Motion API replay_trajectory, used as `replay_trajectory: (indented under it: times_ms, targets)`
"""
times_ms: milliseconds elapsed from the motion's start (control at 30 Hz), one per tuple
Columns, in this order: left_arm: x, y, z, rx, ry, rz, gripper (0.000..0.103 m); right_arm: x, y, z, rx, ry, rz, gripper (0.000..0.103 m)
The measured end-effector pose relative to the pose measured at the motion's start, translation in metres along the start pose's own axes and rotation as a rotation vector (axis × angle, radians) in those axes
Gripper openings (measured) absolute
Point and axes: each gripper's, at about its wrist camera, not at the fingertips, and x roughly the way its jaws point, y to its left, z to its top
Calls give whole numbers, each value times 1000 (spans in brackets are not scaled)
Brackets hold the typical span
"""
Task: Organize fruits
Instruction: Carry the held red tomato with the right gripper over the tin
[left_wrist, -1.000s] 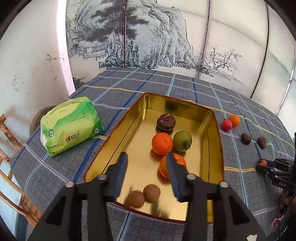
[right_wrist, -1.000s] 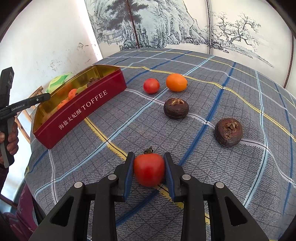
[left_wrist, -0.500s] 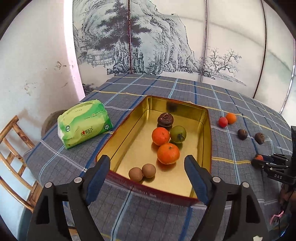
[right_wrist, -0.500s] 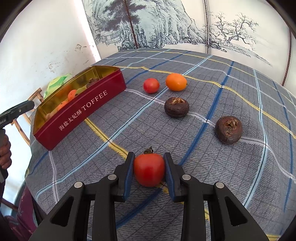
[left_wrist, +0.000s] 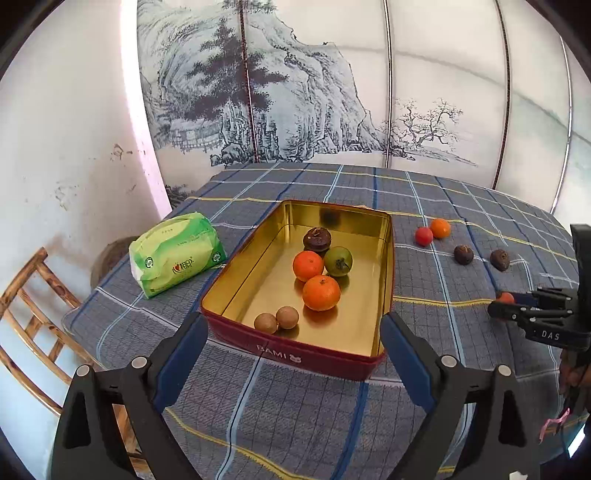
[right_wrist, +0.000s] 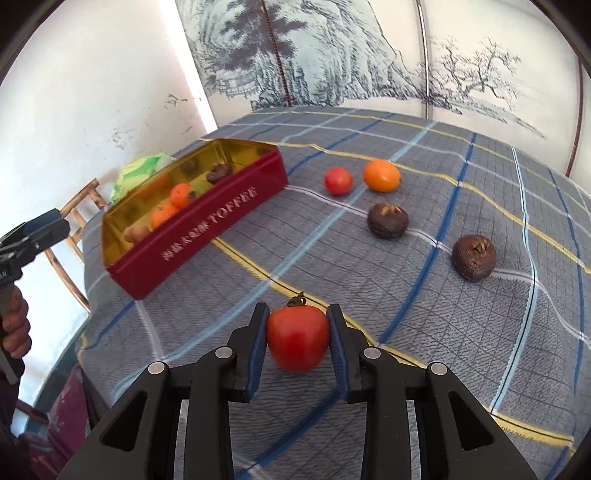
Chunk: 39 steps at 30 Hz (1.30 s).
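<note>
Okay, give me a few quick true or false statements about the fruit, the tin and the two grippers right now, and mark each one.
1. The right gripper grips a red tomato. True.
2. The toffee tin holds only oranges. False: it also holds a green fruit, a dark brown fruit and two small brown ones.
3. The left gripper holds an orange. False: nothing is between its fingers, which are opening.
4. Two dark brown fruits lie on the tablecloth outside the tin. True.
5. A green packet lies beside the tin. True.
</note>
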Motion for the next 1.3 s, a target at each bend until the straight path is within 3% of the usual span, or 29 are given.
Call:
replay_trajectory:
  times_ms: [767, 1300]
  targets:
    - [-16, 24, -24, -43, 24, -12, 97, -18, 89, 34, -147, -29, 41, 33]
    - [-16, 48, -32, -94, 41, -7, 97, 21, 161, 77, -266, -12, 126, 33]
